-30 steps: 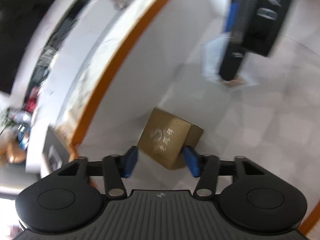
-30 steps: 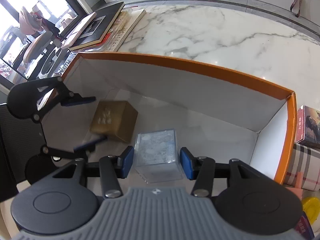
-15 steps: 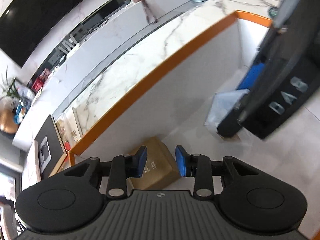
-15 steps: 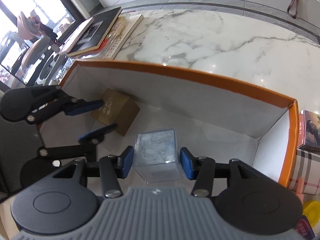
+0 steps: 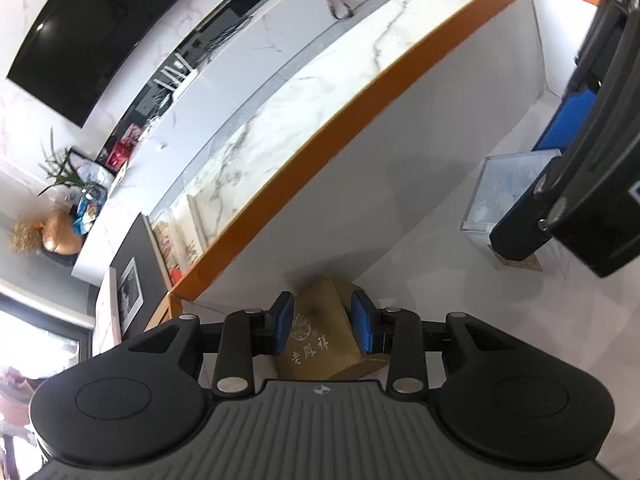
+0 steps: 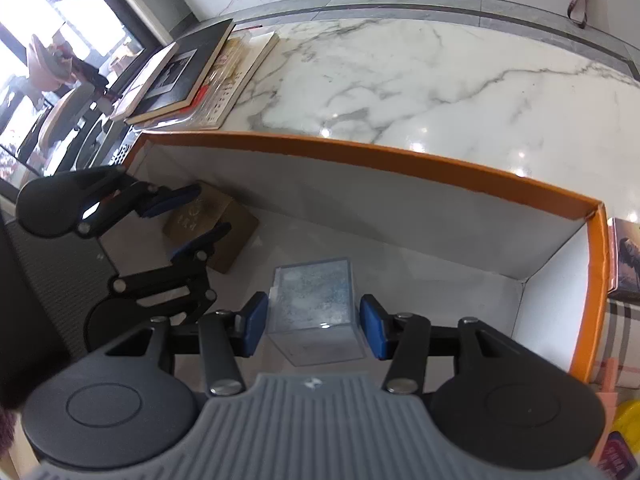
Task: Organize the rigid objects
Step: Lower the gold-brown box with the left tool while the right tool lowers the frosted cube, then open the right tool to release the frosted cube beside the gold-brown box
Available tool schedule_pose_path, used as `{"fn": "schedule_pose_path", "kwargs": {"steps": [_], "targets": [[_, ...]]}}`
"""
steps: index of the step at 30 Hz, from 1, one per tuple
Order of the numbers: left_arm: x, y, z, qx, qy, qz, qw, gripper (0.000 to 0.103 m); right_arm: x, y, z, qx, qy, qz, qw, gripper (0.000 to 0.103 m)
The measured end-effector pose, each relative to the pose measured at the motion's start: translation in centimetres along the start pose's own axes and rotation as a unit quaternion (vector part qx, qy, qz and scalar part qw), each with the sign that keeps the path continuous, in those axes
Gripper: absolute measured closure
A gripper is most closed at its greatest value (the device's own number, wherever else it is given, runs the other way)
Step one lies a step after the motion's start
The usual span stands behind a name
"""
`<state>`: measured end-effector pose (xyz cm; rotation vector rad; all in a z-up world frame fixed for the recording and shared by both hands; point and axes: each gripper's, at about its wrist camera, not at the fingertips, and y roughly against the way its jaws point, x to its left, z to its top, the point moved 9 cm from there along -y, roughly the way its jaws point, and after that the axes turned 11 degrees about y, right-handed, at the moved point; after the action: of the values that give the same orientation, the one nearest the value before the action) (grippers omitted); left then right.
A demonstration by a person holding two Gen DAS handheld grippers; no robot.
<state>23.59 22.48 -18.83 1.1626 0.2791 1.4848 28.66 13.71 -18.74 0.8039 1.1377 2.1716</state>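
Observation:
A brown cardboard box [image 5: 320, 340] with gold print sits in the near-left corner of a large white carton with an orange rim [image 5: 400, 152]. My left gripper [image 5: 322, 325] is shut on it, a blue pad against each side. The right wrist view shows that gripper [image 6: 202, 212] straddling the brown box [image 6: 236, 236]. My right gripper [image 6: 313, 330] is shut on a clear plastic cube [image 6: 316, 304] over the carton floor. The cube [image 5: 508, 188] also shows in the left wrist view, partly hidden by the right gripper's fingers [image 5: 520, 236].
The carton [image 6: 400, 200] stands on a white marble counter [image 6: 400, 80]. A stack of books and a framed picture [image 6: 180, 76] lies past its left end. A book [image 6: 626, 256] on a plaid box [image 6: 624, 332] stands just outside its right wall.
The left gripper's jaws have narrowed onto the brown box and the wrist has rolled, so the carton wall now runs differently across its view. The right gripper has kept still with the cube.

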Motion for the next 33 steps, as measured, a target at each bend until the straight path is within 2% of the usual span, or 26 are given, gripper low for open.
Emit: {"fn": "schedule_pose_path", "kwargs": {"steps": [2, 5, 9, 12, 14, 16, 19, 23, 27, 33], "targets": [[0.2, 0.7, 0.3, -0.01, 0.015, -0.002, 0.9998, 0.062, 0.0, -0.1, 0.1, -0.004, -0.011, 0.001, 1.0, 0.051], [1.6, 2.1, 1.2, -0.017, 0.054, -0.026, 0.9981, 0.062, -0.1, -0.2, 0.2, -0.011, -0.036, 0.003, 0.999, 0.051], [4.2, 5.6, 1.2, -0.038, 0.115, -0.05, 0.9914, 0.061, 0.0, -0.5, 0.6, -0.02, -0.061, 0.003, 0.998, 0.051], [6.3, 8.1, 0.7, -0.053, 0.16, -0.047, 0.9846, 0.052, 0.4, -1.1, 1.2, -0.022, -0.077, 0.006, 0.997, 0.051], [7.8, 9.0, 0.0, -0.051, 0.189, -0.044, 0.9798, 0.048, 0.8, -1.7, 1.7, -0.025, -0.087, 0.006, 0.996, 0.051], [8.7, 9.1, -1.0, -0.028, 0.218, -0.048, 0.9744, 0.049, 1.2, -2.3, 2.2, -0.03, -0.093, 0.001, 0.995, 0.051], [8.9, 8.3, -2.5, 0.015, 0.246, -0.08, 0.9657, 0.06, 1.7, -3.4, 2.7, -0.034, -0.107, 0.002, 0.994, 0.051], [7.6, 7.9, -3.9, 0.033, 0.261, -0.109, 0.9586, 0.069, 2.4, -4.4, 3.6, -0.048, -0.101, -0.001, 0.994, 0.051], [7.3, 7.6, -4.2, 0.031, 0.269, -0.111, 0.9563, 0.071, 3.2, -4.9, 3.7, -0.045, -0.1, 0.028, 0.994, 0.047], [7.4, 7.8, -4.3, 0.031, 0.293, -0.124, 0.9475, 0.071, 5.2, -3.8, 3.4, -0.044, -0.009, 0.042, 0.998, 0.037]]}}
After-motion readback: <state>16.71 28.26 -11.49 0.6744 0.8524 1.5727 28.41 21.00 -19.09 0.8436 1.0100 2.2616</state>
